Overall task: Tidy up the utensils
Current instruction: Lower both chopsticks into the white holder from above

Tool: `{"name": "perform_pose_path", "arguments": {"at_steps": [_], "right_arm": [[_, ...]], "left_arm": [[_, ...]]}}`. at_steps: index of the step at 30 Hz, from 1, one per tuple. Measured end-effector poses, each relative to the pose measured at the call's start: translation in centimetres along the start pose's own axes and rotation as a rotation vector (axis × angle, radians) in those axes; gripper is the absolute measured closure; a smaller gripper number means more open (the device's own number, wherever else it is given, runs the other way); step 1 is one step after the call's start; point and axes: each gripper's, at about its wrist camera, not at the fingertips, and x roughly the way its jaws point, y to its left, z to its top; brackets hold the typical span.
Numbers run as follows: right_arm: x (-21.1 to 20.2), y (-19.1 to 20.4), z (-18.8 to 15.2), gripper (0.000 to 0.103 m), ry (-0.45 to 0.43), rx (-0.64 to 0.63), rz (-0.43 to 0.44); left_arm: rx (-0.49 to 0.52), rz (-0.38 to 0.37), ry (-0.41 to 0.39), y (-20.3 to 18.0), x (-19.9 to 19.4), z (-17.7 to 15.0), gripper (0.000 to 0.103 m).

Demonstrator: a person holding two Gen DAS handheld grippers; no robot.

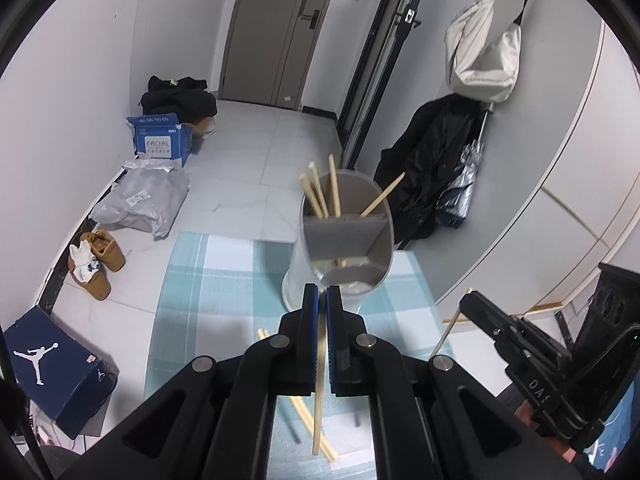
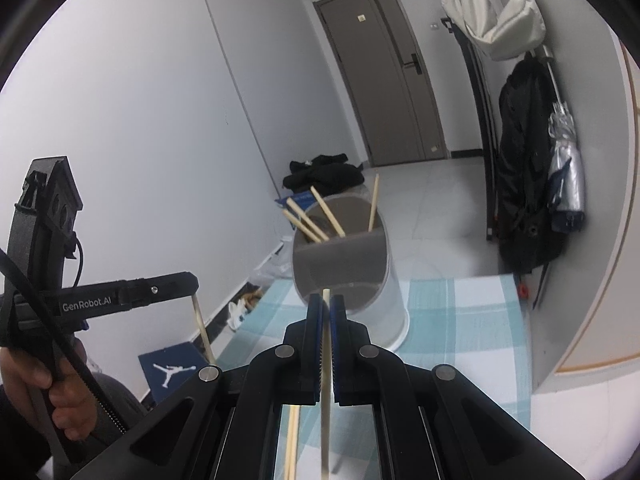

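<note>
Nearest the lens in the left wrist view: the left tongs (image 1: 321,294), blue pads drawn in on a single chopstick (image 1: 319,392) that hangs down between them, its lower end blurred above the cloth. The right tongs (image 2: 327,305) are likewise clenched on a second chopstick (image 2: 326,376), held nearly upright, tip showing just above the pads.

- Holder (image 1: 347,236): pale oval tub with inner dividers, standing on the blue-and-white checked cloth (image 1: 224,264) of the worktop, just beyond both tongs. Four chopsticks already lean in its far compartment; the nearer compartments look bare except for something pale low down, which cannot be made out
- Loose chopsticks (image 1: 308,420) lie on the cloth beneath the left tongs; a pair (image 2: 292,440) shows under the right tongs too. Count uncertain
- Left hand (image 2: 60,384) is seen gripping its handle in the right wrist view

Handling judgement: the sticks are light, stiff, thin wood or bamboo, smooth-sided, so they will likely pivot or slide in a flat pinch if taken near one end. A hold near the middle, or slightly above it, should keep each steady and leave the lower end free to enter the tub. The tub looks light and tall; a sideways knock from a stick could tip it. Several sticks remain, so the job seems partway along
</note>
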Motion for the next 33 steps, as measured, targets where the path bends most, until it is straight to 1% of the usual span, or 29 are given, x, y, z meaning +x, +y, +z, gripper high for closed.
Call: {"name": "perform_pose_path", "arguments": {"at_steps": [8, 19, 24, 30, 33], "right_arm": [[0.1, -0.4, 3.3, 0.100, -0.034, -0.006, 0.012], [0.6, -1.0, 9.6, 0.100, -0.081, -0.046, 0.013], [1.4, -1.2, 12.7, 0.100, -0.099, -0.081, 0.015], [2.6, -1.6, 15.6, 0.100, -0.128, -0.100, 0.021], [3.5, -1.5, 16.9, 0.100, -0.143, -0.109, 0.027]], "left_arm": [[-0.025, -0.039, -0.044, -0.9, -0.2, 2.6, 0.103], [-0.105, -0.116, -0.123, -1.2, -0.1, 8.6, 0.103], [-0.120, -0.126, -0.161, -1.1, 1.0, 11.1, 0.103], [-0.155, -0.129, -0.197, -0.3, 2.2, 12.9, 0.103], [-0.159, -0.114, -0.215, 0.0, 2.6, 13.7, 0.103]]}}
